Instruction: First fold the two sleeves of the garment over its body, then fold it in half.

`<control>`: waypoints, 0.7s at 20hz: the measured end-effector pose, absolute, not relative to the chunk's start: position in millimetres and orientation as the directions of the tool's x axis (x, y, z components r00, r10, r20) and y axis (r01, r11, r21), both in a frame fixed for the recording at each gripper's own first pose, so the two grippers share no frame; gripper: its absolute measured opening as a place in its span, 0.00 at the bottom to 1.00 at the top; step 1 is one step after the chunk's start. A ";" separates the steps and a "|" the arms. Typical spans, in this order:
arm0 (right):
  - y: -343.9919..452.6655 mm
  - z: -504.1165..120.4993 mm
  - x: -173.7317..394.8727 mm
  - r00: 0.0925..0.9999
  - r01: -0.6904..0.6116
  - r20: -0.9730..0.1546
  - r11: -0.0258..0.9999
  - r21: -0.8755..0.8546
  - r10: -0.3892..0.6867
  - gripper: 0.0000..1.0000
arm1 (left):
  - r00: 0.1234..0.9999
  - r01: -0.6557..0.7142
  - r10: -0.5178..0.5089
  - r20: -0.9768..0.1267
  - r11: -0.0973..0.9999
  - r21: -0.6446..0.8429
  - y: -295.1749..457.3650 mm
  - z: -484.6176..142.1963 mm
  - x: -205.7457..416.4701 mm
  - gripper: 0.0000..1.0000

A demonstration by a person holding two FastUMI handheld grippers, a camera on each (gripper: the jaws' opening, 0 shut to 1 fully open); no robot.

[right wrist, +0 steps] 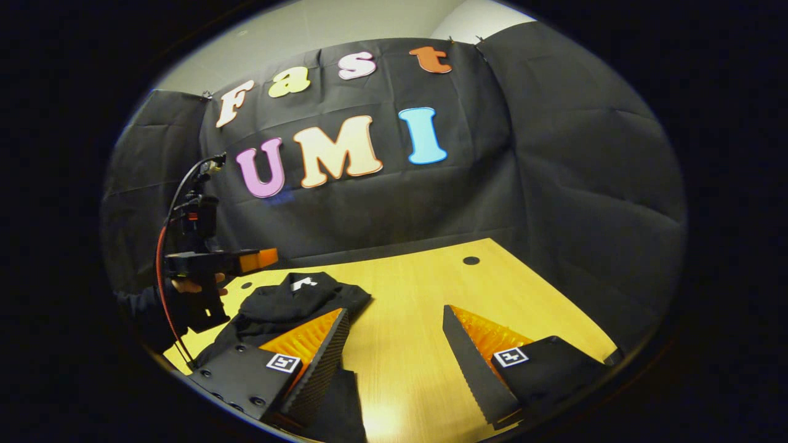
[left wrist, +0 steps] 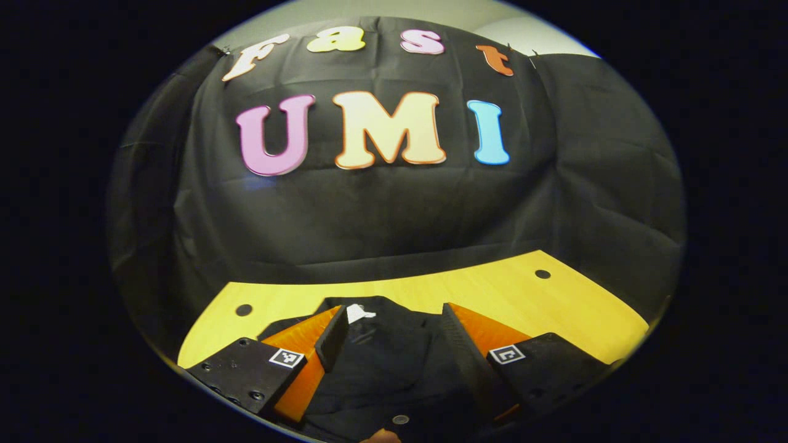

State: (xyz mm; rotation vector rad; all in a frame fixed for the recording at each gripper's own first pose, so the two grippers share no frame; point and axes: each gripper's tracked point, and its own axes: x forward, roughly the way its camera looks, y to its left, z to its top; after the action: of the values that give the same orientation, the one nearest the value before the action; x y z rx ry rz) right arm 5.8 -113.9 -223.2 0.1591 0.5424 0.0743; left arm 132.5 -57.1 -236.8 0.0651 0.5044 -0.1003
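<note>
Your left gripper (left wrist: pixel 394 344) hung over the black garment (left wrist: pixel 375 363) on the surface (left wrist: pixel 492 295), jaws wide, right gripper (right wrist: pixel 394 344) likewise; soft, limp cloth, best pinched at a sleeve edge.

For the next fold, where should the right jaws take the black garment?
Probably the black garment's loose near edge by the right gripper, coming in low from the bare table side: the cloth lies flat there, so a finger must slide under.

We see dim, even light from overhead. A glare patch sits on the table (right wrist: pixel 381 424) at 6 o'clock in the right gripper view. Fisheye bending curves the table (left wrist: pixel 492 295) edge. Focus stays sharp throughout.
</note>
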 end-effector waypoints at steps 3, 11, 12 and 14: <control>-98.4 -227.5 7.2 0.842 -0.096 -0.511 0.979 0.178 0.175 0.98 | 0.906 0.057 -0.035 -0.422 0.998 0.041 -25.2 -205.1 114.3 0.93; -40.4 -240.9 -22.0 0.807 -0.149 -0.545 0.971 0.185 0.228 0.98 | 0.891 -0.008 0.021 -0.454 1.000 0.030 50.2 -194.6 20.2 0.92; -35.8 -243.6 -28.2 0.800 -0.155 -0.555 0.972 0.178 0.229 0.98 | 0.883 -0.010 0.024 -0.468 0.999 0.032 57.2 -197.7 9.5 0.96; -25.3 -249.2 -41.4 0.786 -0.165 -0.572 0.971 0.171 0.234 0.98 | 0.871 -0.014 0.029 -0.491 0.999 0.035 70.3 -203.7 -14.5 0.92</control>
State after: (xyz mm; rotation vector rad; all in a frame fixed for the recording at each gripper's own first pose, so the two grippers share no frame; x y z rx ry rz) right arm -41.4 -25.3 -249.2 0.1135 0.6312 0.2157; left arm -14.5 70.3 -203.7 0.0311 0.5135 0.0224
